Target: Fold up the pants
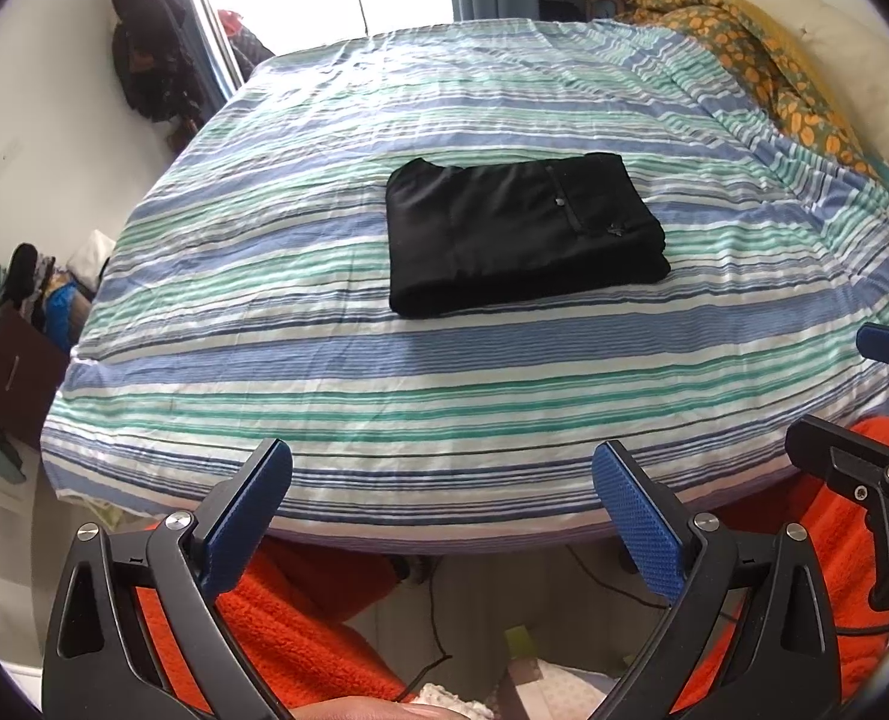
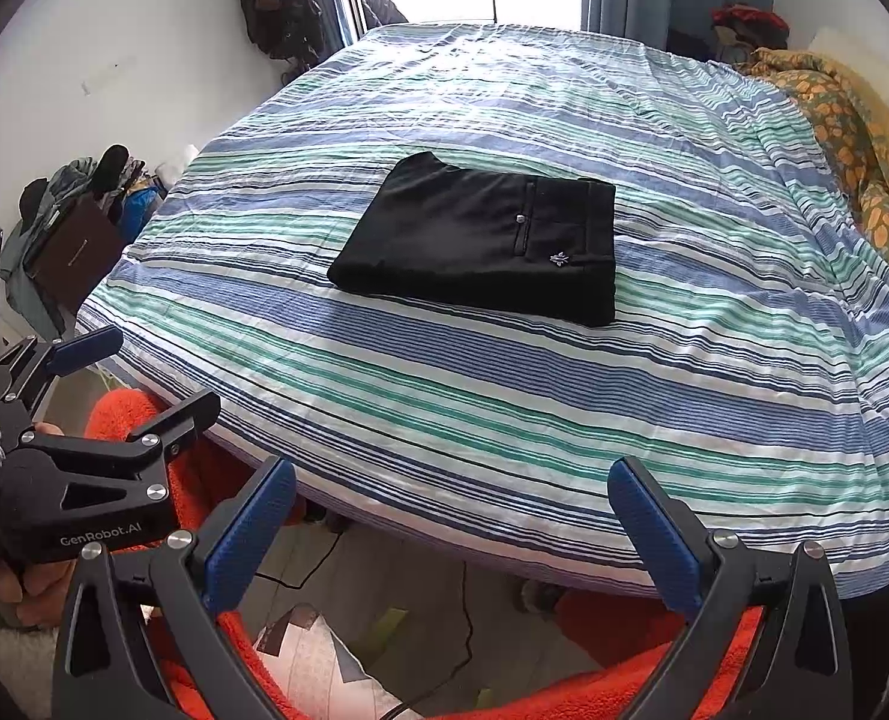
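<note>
Pants: black, folded into a flat rectangle, lying near the middle of the bed, well apart from both grippers; back pocket with 1 button and a small pale emblem facing up.
Bed: covered by a wrinkled sheet striped blue, green and white.
Left gripper: released, fingers spread wide, holding nothing, hovering off the near edge of the bed.
Right gripper: released as well, fingers wide apart, empty, off the same near edge.
Blanket: orange-patterned, bunched along the right edge of the bed.
Orange cloth: fuzzy, below both grippers.
</note>
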